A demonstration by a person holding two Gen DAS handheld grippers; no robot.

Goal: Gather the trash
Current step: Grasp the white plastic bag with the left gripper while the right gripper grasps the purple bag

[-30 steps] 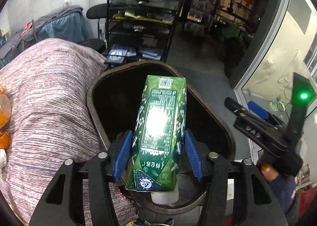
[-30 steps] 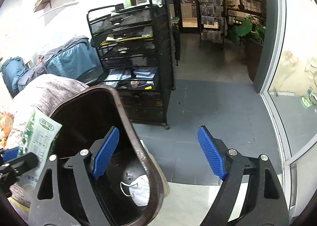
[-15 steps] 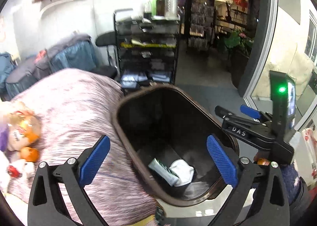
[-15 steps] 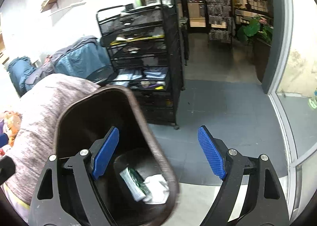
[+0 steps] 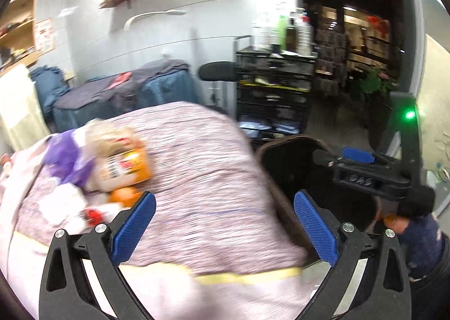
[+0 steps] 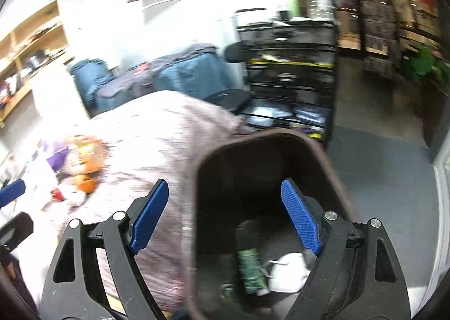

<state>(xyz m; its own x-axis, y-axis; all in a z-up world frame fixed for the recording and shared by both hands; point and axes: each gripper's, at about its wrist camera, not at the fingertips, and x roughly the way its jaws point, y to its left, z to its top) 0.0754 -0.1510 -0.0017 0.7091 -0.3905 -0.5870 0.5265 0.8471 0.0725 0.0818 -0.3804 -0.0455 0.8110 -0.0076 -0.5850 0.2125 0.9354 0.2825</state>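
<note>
My left gripper (image 5: 223, 224) stands wide open with nothing between its blue pads (image 5: 134, 231); its jaws have just been opening. It points over the bed (image 5: 208, 179), which carries a pink-and-white streaked cover. My right gripper (image 6: 225, 221) is open too and grips nothing, and it hangs over the near rim of the bin (image 6: 332, 168).

The bin is dark brown, with a rounded rim and a deep dark inside, and it stands on the grey floor (image 6: 379, 174) just right of the bed. At its bottom lies the green carton (image 6: 250, 270), long and narrow, printed in dark green with pale markings, lying on its side. Touching it on the right is a white mask (image 6: 289, 272), crumpled, with a thin loop showing.

More trash (image 5: 118, 168) sits on the far left of the bed: an orange pack, something purple, white scraps and a small orange round thing, all blurred. Behind the bin stands a black wire rack (image 6: 287, 78).
</note>
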